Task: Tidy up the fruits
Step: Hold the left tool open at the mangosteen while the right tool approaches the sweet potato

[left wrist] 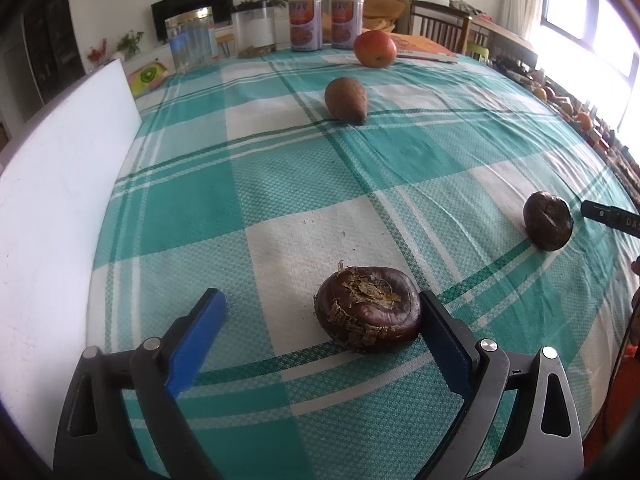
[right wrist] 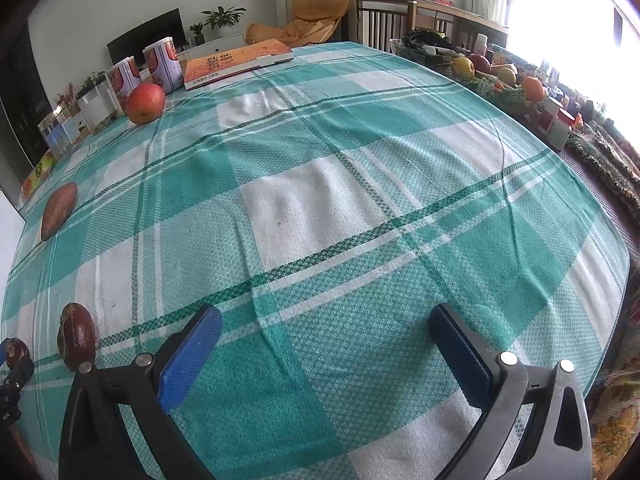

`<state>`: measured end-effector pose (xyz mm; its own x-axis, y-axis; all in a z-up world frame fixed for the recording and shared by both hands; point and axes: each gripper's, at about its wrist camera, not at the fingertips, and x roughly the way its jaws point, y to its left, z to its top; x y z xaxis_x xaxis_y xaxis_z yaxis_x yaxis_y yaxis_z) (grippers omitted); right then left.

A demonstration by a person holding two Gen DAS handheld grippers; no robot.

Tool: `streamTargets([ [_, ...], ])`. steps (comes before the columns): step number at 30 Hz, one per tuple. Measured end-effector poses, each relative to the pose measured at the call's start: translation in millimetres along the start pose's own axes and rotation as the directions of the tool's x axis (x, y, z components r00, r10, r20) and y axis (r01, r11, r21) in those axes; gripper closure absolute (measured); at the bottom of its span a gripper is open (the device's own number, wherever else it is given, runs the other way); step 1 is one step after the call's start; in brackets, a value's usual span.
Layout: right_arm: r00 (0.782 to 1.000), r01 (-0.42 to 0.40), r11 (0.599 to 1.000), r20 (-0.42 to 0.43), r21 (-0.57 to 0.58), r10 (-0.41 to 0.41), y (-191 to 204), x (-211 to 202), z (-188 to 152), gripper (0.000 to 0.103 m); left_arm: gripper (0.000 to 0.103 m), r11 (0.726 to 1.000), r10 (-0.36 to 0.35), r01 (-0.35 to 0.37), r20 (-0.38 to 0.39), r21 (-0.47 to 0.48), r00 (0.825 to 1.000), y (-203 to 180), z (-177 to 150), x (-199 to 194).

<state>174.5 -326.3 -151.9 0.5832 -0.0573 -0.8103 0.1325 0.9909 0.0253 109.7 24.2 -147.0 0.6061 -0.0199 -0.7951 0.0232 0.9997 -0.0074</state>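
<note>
Left hand-held gripper [left wrist: 320, 316] spread wide; glossy, flattened dark-brown water chestnut [left wrist: 367, 309] with flaky papery crown facing up, touching right pad, on woven teal-checked worktop [left wrist: 280, 168]. Right hand-held gripper [right wrist: 326, 330] spread, holding nothing

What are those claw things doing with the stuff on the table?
A person holds a claw in each hand to sort fruit on the checked tablecloth. The left claw is open around a dark water chestnut, touching it on one side, not squeezing it. The right claw is open over bare cloth. Another chestnut, a sweet potato and an apple wait farther off.
</note>
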Motion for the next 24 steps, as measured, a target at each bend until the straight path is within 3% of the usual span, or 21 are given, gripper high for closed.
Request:
streamTargets([
  [19, 1.000, -0.001, 1.000, -0.004, -0.008, 0.001, 1, 1, 0, 0.000, 0.006, 1.000, 0.000, 0.000, 0.000, 0.000, 1.000, 0, 0, 0],
  [21, 0.998, -0.049, 0.997, 0.032, 0.063, 0.047, -12, -7, 0, 0.001, 0.006, 1.000, 0.000, 0.000, 0.000, 0.000, 1.000, 0, 0, 0],
  [24, 0.994, -0.064, 0.972, 0.100, 0.224, 0.043, -32, -34, 10, 0.002, 0.006, 1.000, 0.000, 0.000, 0.000, 0.000, 1.000, 0, 0, 0],
])
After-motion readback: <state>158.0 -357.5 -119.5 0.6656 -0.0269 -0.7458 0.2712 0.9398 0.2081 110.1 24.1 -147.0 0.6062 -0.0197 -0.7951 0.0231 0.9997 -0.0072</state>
